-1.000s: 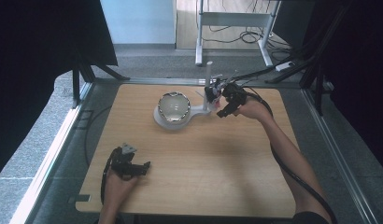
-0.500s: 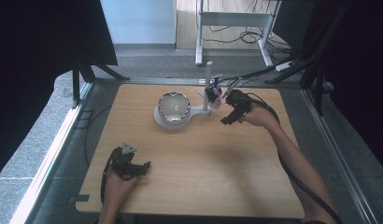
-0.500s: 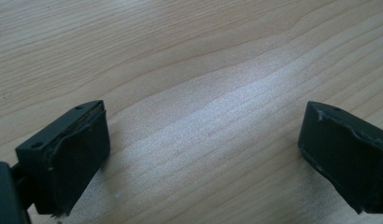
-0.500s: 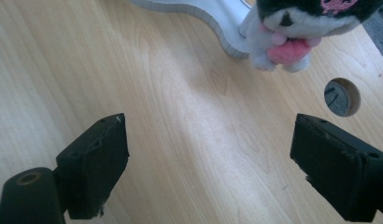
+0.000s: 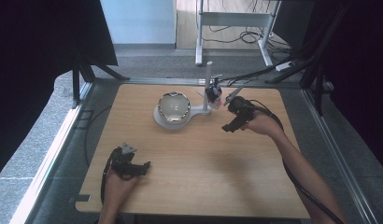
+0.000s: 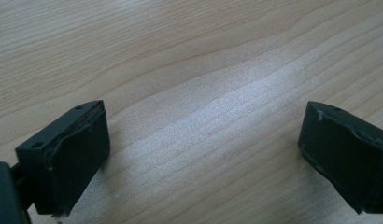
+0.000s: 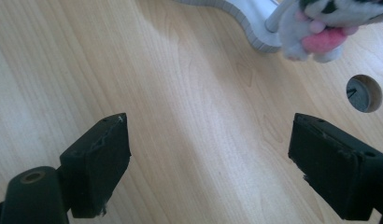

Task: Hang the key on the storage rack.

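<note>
On the wooden table (image 5: 194,158), the right gripper (image 7: 208,163) hangs wide open and empty near the white stand (image 5: 199,111) bearing a small plush toy (image 5: 214,92), while the left gripper (image 6: 199,149), equally open, rests at the near edge.

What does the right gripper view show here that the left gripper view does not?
Right gripper view alone: a corner of the white stand base, a fuzzy white and pink toy hanging by the stand's post, and a round hole in the tabletop. Left gripper view alone: nothing beyond plain wood grain lit by a pale sheen. Shared: each view looks down between its own two black fingers, spread wide with nothing held between them, above the bare wooden table.
</note>
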`<move>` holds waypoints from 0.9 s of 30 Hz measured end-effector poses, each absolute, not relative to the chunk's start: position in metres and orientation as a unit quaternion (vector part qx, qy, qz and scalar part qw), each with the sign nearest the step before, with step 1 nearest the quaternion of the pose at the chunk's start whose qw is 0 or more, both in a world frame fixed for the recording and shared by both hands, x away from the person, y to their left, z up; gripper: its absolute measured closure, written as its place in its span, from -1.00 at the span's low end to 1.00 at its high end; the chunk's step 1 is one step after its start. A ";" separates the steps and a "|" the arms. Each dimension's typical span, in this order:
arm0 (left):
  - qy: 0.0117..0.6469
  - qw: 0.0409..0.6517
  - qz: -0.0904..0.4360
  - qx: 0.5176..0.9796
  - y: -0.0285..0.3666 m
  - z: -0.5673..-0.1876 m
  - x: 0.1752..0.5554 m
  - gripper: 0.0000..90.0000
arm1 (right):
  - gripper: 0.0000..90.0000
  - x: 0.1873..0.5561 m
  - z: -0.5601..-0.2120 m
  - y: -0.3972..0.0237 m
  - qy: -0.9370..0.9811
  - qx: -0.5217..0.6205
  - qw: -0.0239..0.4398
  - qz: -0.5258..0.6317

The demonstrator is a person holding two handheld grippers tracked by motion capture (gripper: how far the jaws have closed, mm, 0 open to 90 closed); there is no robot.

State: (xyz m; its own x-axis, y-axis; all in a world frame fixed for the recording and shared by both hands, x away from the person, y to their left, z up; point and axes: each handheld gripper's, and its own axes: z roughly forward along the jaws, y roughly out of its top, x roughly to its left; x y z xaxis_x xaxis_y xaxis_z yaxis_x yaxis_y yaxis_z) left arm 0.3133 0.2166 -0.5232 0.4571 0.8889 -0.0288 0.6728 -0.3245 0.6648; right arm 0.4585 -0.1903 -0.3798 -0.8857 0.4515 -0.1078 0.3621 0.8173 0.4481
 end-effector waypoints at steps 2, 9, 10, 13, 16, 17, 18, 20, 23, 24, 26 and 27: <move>0.491 0.311 0.174 0.795 0.217 -0.523 0.313 -0.95 | -0.73 0.453 -0.381 -0.191 0.948 0.211 0.104 0.214; 0.490 0.310 0.175 0.796 0.217 -0.523 0.313 -0.95 | -0.76 0.443 -0.384 -0.195 0.948 0.210 0.105 0.216; 0.490 0.310 0.175 0.796 0.217 -0.523 0.313 -0.95 | -0.76 0.442 -0.384 -0.196 0.948 0.209 0.107 0.216; 0.490 0.310 0.174 0.796 0.217 -0.523 0.313 -0.95 | -0.79 0.437 -0.386 -0.199 0.947 0.211 0.108 0.217; 0.490 0.310 0.174 0.796 0.217 -0.523 0.313 -0.95 | -0.80 0.432 -0.386 -0.203 0.945 0.212 0.111 0.221; 0.490 0.310 0.175 0.796 0.217 -0.523 0.313 -0.95 | -0.80 0.429 -0.387 -0.205 0.945 0.214 0.112 0.223; 0.490 0.310 0.174 0.796 0.217 -0.523 0.313 -0.95 | -0.80 0.429 -0.387 -0.205 0.945 0.214 0.112 0.223; 0.492 0.312 0.174 0.794 0.216 -0.523 0.313 -0.95 | -0.80 0.427 -0.388 -0.207 0.944 0.215 0.112 0.223; 0.492 0.312 0.174 0.794 0.216 -0.523 0.313 -0.95 | -0.81 0.421 -0.389 -0.212 0.943 0.216 0.113 0.226; 0.492 0.312 0.174 0.794 0.216 -0.523 0.313 -0.95 | -0.81 0.421 -0.389 -0.212 0.943 0.216 0.113 0.226; 0.492 0.312 0.174 0.794 0.216 -0.523 0.313 -0.95 | -0.81 0.418 -0.390 -0.215 0.942 0.217 0.115 0.228; 0.492 0.312 0.174 0.794 0.216 -0.523 0.313 -0.95 | -0.81 0.417 -0.390 -0.216 0.942 0.217 0.115 0.228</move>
